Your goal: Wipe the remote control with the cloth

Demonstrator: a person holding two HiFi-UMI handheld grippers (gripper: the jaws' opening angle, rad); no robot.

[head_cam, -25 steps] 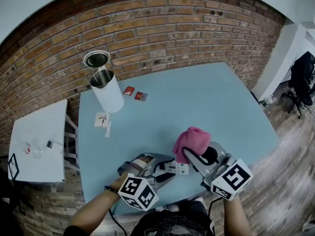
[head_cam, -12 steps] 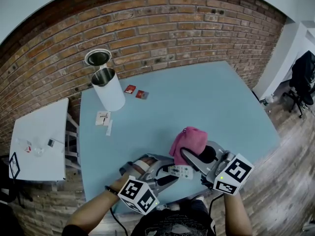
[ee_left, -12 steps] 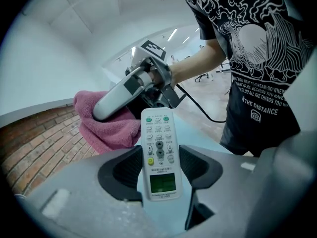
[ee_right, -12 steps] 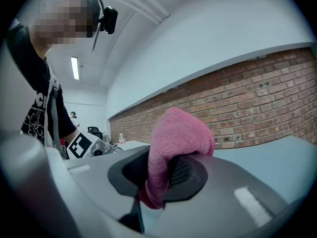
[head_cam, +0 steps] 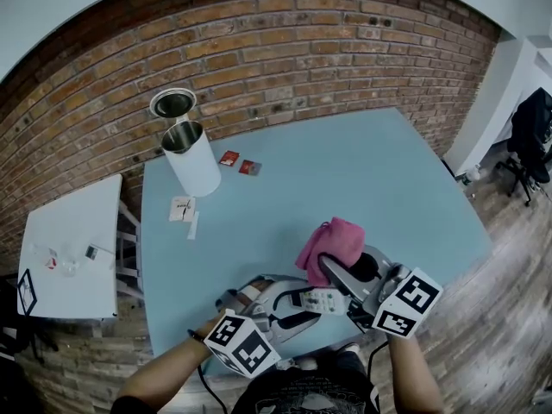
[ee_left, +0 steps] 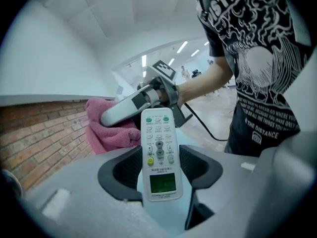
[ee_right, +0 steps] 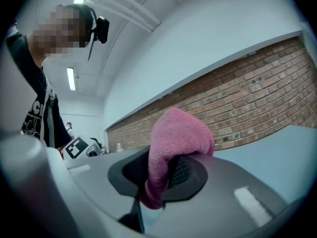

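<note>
A pale blue surface (head_cam: 371, 171) fills the middle of the head view and is backed by a brick wall (head_cam: 259, 50) across the top. A white canister (head_cam: 194, 164) is stood at its upper left corner, with a round lid (head_cam: 171, 103) above it and red packets (head_cam: 228, 157) and paper slips (head_cam: 180, 209) lying near. A white side table (head_cam: 69, 248) is seen at far left and a wooden floor (head_cam: 509, 309) at lower right. Low in the frame, the remote control (head_cam: 326, 301) is clamped in the left tool (head_cam: 297, 305). The pink cloth (head_cam: 332, 241), pinched in the right tool (head_cam: 341, 270), is held just beside the remote control's far end.
</note>
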